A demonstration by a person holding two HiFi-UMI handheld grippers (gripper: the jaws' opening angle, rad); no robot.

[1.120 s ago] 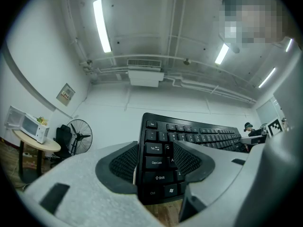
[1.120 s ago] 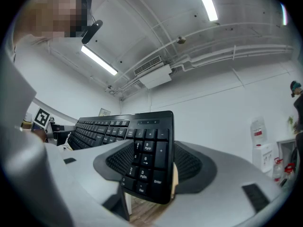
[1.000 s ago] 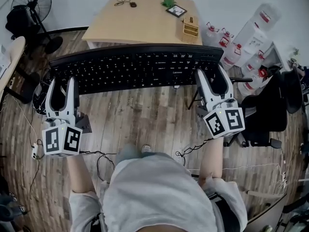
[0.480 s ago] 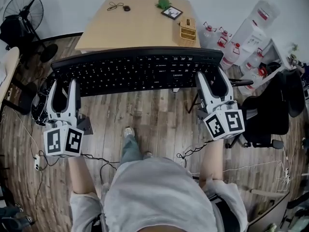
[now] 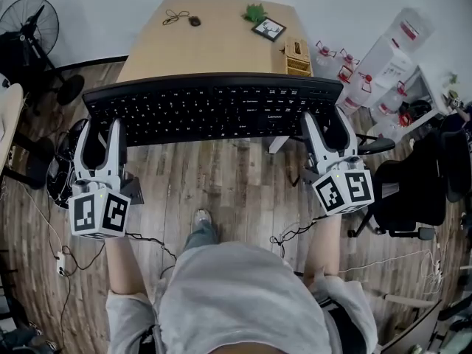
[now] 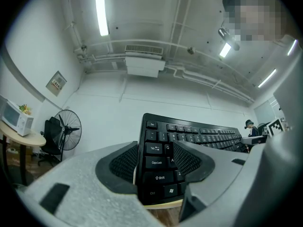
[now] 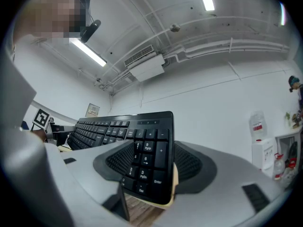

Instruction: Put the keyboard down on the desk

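Observation:
A long black keyboard [image 5: 214, 109] hangs level in the air over the wooden floor, just short of the near edge of a light wooden desk [image 5: 214, 46]. My left gripper [image 5: 101, 133] is shut on the keyboard's left end, and my right gripper [image 5: 329, 127] is shut on its right end. In the left gripper view the keyboard [image 6: 199, 136] stands edge-up between the ribbed pads [image 6: 124, 164] of that gripper [image 6: 158, 163]. The right gripper view shows the number-pad end [image 7: 149, 148] pinched in the right gripper [image 7: 150, 168].
On the desk's far part lie a mouse [image 5: 194, 21] with its cable, a small plant [image 5: 256, 10], a framed picture [image 5: 268, 29] and a wooden box [image 5: 297, 56]. A fan [image 5: 29, 22] stands at left. Water bottles [image 5: 352, 72] and a black chair [image 5: 409, 186] are at right.
The person has stepped forward, so the desk has drawn closer under the keyboard's far edge. Both grippers keep their hold on the keyboard's ends.

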